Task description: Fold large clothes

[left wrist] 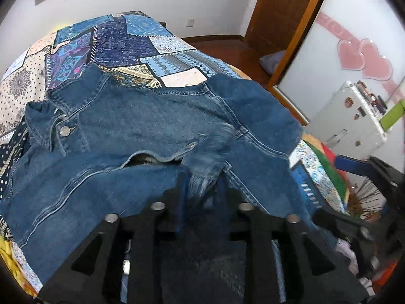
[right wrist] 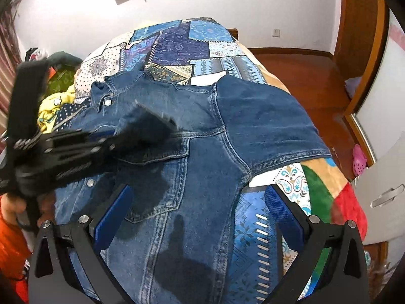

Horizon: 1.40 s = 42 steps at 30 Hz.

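A blue denim jacket [left wrist: 141,126] lies spread on a bed, collar at the far left, one sleeve folded out to the right [right wrist: 263,121]. My left gripper [left wrist: 202,185] is shut on a blurred sleeve cuff [left wrist: 212,149] and holds it above the jacket's chest. It also shows in the right wrist view [right wrist: 149,126], coming in from the left with the cuff in it. My right gripper [right wrist: 200,202] is open and empty, hovering over the jacket's lower right side seam.
A patchwork bedspread [left wrist: 131,38] covers the bed. Yellow cloth [right wrist: 50,111] lies at its left edge. A wooden door frame [left wrist: 301,25], a white cabinet [left wrist: 349,121] and the floor [right wrist: 298,76] lie to the right.
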Available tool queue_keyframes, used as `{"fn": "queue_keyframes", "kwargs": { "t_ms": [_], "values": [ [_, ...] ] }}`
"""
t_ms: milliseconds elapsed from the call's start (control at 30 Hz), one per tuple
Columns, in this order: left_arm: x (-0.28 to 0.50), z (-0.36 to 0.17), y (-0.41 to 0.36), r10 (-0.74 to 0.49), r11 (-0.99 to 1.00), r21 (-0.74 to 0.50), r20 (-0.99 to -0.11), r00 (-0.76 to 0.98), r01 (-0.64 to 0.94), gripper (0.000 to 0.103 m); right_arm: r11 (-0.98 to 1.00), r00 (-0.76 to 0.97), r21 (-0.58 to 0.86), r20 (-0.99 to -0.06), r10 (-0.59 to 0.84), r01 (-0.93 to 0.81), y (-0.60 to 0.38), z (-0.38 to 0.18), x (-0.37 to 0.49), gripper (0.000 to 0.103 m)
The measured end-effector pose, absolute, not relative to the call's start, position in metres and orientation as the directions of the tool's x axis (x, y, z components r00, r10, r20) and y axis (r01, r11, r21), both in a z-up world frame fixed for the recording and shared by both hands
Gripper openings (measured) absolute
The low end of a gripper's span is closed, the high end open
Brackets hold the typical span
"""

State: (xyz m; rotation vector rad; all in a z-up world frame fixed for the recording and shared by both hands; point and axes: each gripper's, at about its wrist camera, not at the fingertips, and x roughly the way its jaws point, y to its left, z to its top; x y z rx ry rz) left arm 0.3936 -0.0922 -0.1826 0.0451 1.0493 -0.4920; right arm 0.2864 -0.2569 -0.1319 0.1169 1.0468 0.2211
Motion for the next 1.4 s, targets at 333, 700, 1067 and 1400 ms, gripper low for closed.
{"fn": "queue_keyframes", "kwargs": {
  "t_ms": [333, 700, 1067, 1400],
  "values": [
    [0.373, -0.145, 0.003, -0.249, 0.961, -0.126, -0.788, 0.564, 0.248, 0.076, 0.933, 0.400, 0.311, -0.844, 0.358, -0.178, -0.238, -0.141, 0.311, 0.103],
    [0.335, -0.196, 0.130, -0.067, 0.991, -0.119, -0.847, 0.528, -0.064, 0.076, 0.886, 0.233, 0.435, -0.855, 0.463, -0.163, -0.213, -0.165, 0.382, 0.103],
    [0.311, -0.224, 0.147, -0.090, 0.981, -0.163, -0.860, 0.502, -0.102, 0.076, 0.788, 0.012, 0.615, -0.788, 0.615, 0.033, -0.213, -0.222, 0.386, 0.055],
    [0.314, -0.209, 0.140, -0.055, 0.990, -0.117, -0.844, 0.534, -0.084, 0.076, 0.837, 0.250, 0.516, -0.799, 0.547, -0.180, -0.200, -0.149, 0.391, 0.013]
  ]
}}
